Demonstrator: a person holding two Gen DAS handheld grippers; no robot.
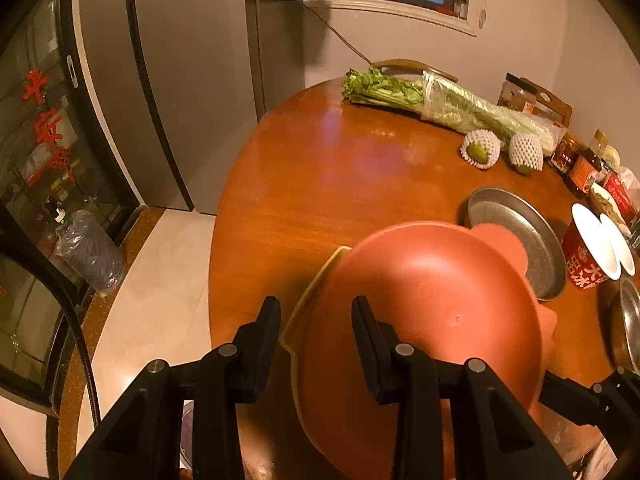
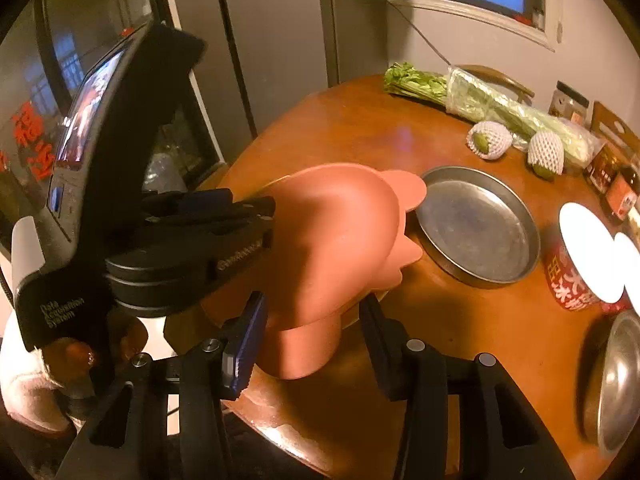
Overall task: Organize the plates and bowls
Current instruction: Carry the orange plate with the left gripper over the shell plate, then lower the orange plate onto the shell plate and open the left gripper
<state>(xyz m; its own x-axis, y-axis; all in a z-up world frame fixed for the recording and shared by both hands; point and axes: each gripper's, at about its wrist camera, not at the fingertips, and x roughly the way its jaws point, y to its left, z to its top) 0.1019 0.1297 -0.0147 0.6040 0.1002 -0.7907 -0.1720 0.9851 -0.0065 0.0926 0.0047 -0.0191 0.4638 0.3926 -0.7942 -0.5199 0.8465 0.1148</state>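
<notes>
Terracotta bowl [image 1: 432, 300] with a scalloped rim sits tilted at the table's [image 1: 320, 184] near edge, over a yellowish plate [image 1: 308, 300] peeking out at its nine o'clock side. Left gripper [image 1: 316, 324] has its fingers spread at a moderate gap either side of the bowl's rim; whether they press it I cannot tell. Right gripper [image 2: 312, 320] is open wide, its fingers flanking a lobe of the bowl without clear contact. Metal pan [image 2: 478, 226] lies just beside the bowl at three o'clock. Celery [image 2: 480, 104] lies at twelve o'clock, well apart.
</notes>
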